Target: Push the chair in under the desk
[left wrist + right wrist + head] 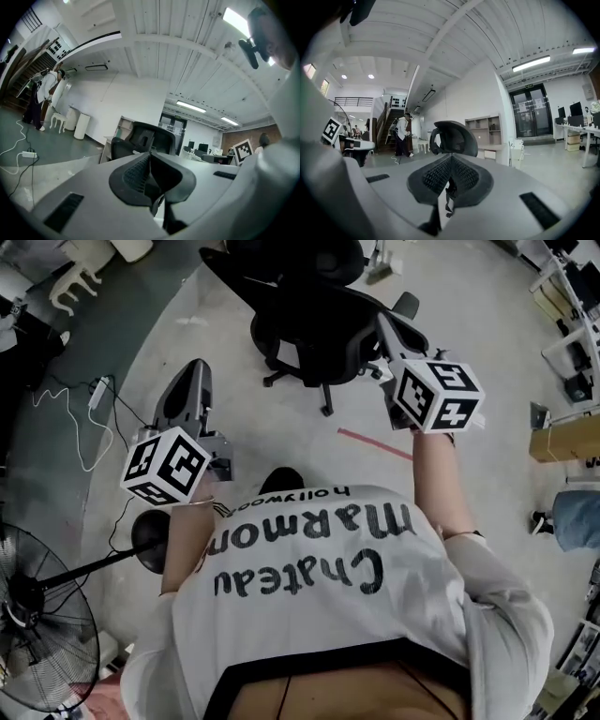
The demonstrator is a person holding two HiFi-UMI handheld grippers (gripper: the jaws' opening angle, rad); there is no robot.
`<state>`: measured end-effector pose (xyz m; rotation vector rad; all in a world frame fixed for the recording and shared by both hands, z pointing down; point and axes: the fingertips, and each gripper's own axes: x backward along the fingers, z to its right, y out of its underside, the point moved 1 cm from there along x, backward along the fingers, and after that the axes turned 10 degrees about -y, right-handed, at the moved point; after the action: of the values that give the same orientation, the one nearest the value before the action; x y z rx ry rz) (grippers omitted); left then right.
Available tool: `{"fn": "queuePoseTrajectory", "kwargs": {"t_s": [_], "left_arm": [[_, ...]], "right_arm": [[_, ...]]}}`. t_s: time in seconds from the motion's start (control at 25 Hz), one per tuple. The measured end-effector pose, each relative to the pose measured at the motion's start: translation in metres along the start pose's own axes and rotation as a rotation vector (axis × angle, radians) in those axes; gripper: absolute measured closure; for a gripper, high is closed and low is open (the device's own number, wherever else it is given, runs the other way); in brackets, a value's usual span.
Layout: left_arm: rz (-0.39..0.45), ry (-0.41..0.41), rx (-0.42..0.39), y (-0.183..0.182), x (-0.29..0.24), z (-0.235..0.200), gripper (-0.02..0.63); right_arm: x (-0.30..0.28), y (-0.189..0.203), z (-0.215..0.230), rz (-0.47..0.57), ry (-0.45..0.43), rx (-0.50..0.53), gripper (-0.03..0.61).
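The black mesh-backed office chair on a star base with castors stands on the grey concrete floor, in front of the person and facing away, its backrest towards both tools. In the left gripper view the chair rises just beyond the jaw tips; in the right gripper view its headrest and back do the same.

The left tool is held well short of the chair, to its left. Its ribbed pads are pressed together with nothing between them. The right tool overlaps the chair's right side in the head view; whether it touches cannot be told. Its jaws are likewise pressed together and empty.

A thin red strip lies on the floor behind the chair. A white power strip with a cable lies to the left, and a black floor fan stands at the lower left. A white tabletop with monitors shows far to the right.
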<state>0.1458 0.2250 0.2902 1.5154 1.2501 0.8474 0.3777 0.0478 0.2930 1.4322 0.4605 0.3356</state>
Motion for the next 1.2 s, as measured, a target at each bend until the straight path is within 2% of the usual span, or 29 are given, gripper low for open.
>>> {"fn": "queuePoseTrajectory", "kwargs": {"t_s": [0.08,0.2,0.44,0.56,0.68,0.88,1.0,1.2], "left_arm": [[-0.027,-0.009,0.031,0.006,-0.004,-0.003,0.594],[-0.050,0.030,0.087,0.009,-0.009,0.000,0.593],[-0.075,0.056,0.099,0.015,-0.027,-0.005,0.594],[-0.083,0.060,0.106,0.016,-0.039,-0.011,0.594],[-0.100,0.072,0.078,0.017,-0.054,-0.015,0.593],[-0.119,0.084,0.042,0.013,-0.094,-0.028,0.594],[-0.114,0.109,0.047,0.000,-0.121,-0.033,0.594],[-0.088,0.151,0.038,-0.018,-0.160,-0.036,0.594]], "right_arm": [[-0.004,0.005,0.004,-0.010,-0.009,-0.019,0.566],[-0.008,0.022,0.008,-0.047,-0.016,-0.053,0.566],[-0.024,0.037,0.014,-0.081,-0.030,-0.090,0.566],[-0.031,0.035,0.009,-0.072,-0.063,-0.061,0.566],[-0.040,0.024,0.007,-0.051,-0.075,-0.008,0.566],[-0.070,0.012,0.022,-0.138,-0.057,0.121,0.561],[-0.088,0.017,0.031,-0.210,-0.080,0.125,0.443],[-0.108,0.038,0.044,-0.348,-0.097,0.142,0.408]]}}
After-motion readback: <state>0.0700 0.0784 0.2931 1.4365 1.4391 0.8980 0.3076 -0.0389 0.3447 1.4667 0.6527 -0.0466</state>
